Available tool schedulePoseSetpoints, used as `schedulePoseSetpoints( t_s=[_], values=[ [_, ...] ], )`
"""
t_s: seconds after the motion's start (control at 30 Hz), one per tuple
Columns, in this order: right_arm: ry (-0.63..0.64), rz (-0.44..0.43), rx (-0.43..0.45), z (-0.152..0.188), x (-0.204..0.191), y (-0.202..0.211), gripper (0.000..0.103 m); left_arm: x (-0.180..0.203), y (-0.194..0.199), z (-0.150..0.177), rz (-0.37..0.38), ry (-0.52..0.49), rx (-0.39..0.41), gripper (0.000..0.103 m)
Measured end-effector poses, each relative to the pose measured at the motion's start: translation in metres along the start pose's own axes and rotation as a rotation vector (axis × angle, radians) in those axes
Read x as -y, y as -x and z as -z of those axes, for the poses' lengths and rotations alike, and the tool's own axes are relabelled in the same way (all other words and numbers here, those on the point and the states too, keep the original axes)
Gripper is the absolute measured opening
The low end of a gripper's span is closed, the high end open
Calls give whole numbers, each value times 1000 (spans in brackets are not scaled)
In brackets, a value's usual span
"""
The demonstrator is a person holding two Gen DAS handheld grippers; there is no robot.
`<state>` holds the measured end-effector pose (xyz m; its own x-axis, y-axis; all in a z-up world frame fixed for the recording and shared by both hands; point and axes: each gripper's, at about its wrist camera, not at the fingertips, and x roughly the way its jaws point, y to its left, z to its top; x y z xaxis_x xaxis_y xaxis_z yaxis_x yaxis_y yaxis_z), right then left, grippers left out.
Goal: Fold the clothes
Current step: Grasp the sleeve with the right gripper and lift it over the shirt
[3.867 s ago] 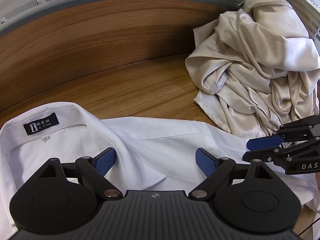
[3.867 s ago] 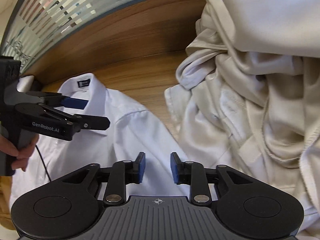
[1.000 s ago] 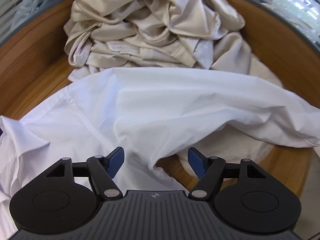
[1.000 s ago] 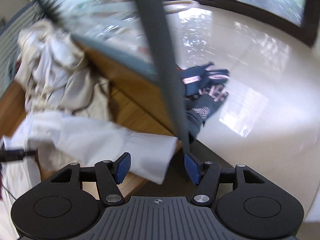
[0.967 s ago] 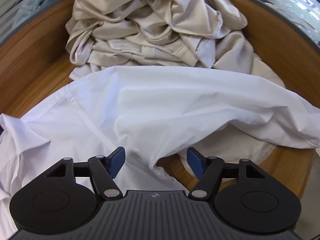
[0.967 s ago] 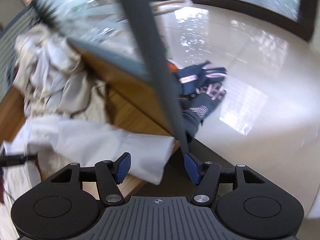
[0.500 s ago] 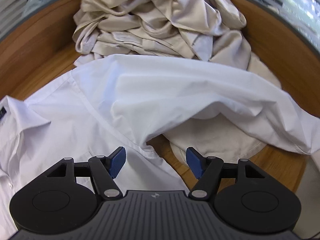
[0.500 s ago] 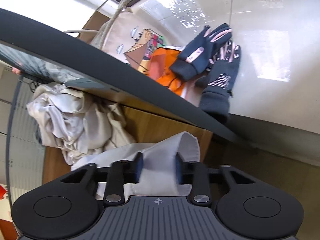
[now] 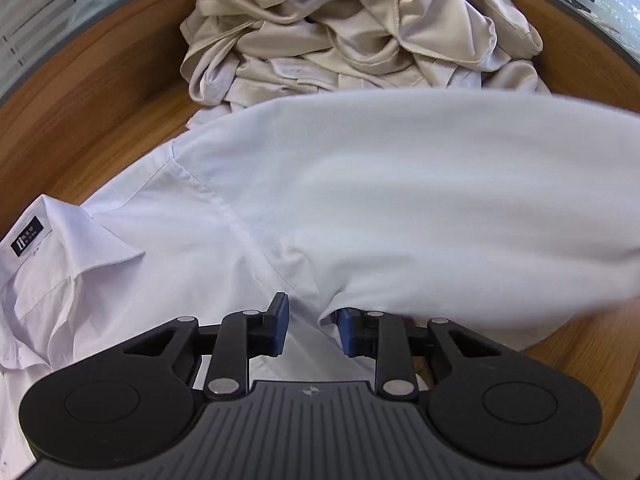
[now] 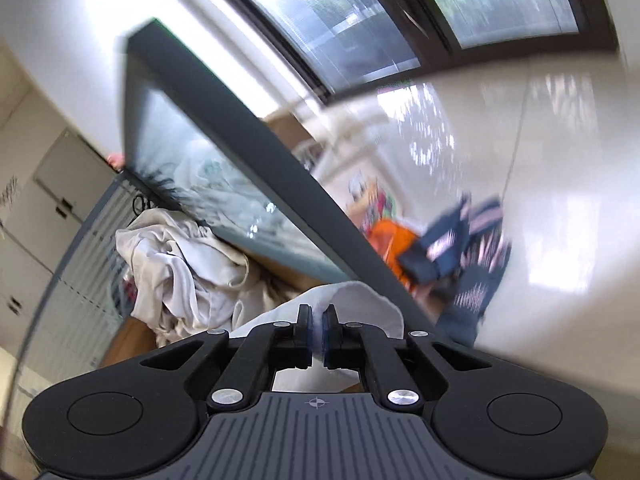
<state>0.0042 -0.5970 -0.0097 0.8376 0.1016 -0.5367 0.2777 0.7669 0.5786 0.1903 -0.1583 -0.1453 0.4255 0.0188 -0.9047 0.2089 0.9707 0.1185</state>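
Note:
A white shirt (image 9: 180, 240) lies on the wooden table (image 9: 100, 100), its collar and black label (image 9: 26, 242) at the left. Its sleeve (image 9: 440, 184) is raised and blurred, stretching off to the right. My left gripper (image 9: 313, 328) sits at the armpit seam with its jaws closing; shirt cloth lies between the blue pads, which do not pinch it. My right gripper (image 10: 317, 332) is shut on the sleeve's white cuff (image 10: 360, 300), held up in the air beyond the table's end.
A heap of beige garments (image 9: 360, 40) fills the back of the table, also in the right wrist view (image 10: 180, 272). A dark-framed glass partition (image 10: 280, 184) borders the table. Dark gloves (image 10: 460, 256) and an orange bag (image 10: 384, 240) lie on the pale floor.
My right gripper closed on the cuff and rose with it, tilting upward. The sleeve lifted and pulled taut. My left gripper's jaws narrowed over the armpit.

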Motion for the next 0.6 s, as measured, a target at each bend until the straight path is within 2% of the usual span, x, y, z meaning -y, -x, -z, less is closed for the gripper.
schedulePoseSetpoints(
  t_s=[0.17,0.23,0.3,0.4,0.5,0.6],
  values=[
    [158,21,70,-13,-41,19,7,0,7,10,31,-121,38,32],
    [237,20,91,-17,-64,26,7,-7,13,14,88,-117,40,42],
    [321,15,109,-22,-90,32,7,-15,27,20,151,-86,56,57],
    [447,-25,133,-25,-137,40,7,-28,62,37,231,-37,129,68],
    [571,-111,142,-19,-191,45,7,-55,100,62,262,52,203,70],
    [698,-235,124,5,-251,43,7,-101,132,96,273,208,249,74]
  ],
)
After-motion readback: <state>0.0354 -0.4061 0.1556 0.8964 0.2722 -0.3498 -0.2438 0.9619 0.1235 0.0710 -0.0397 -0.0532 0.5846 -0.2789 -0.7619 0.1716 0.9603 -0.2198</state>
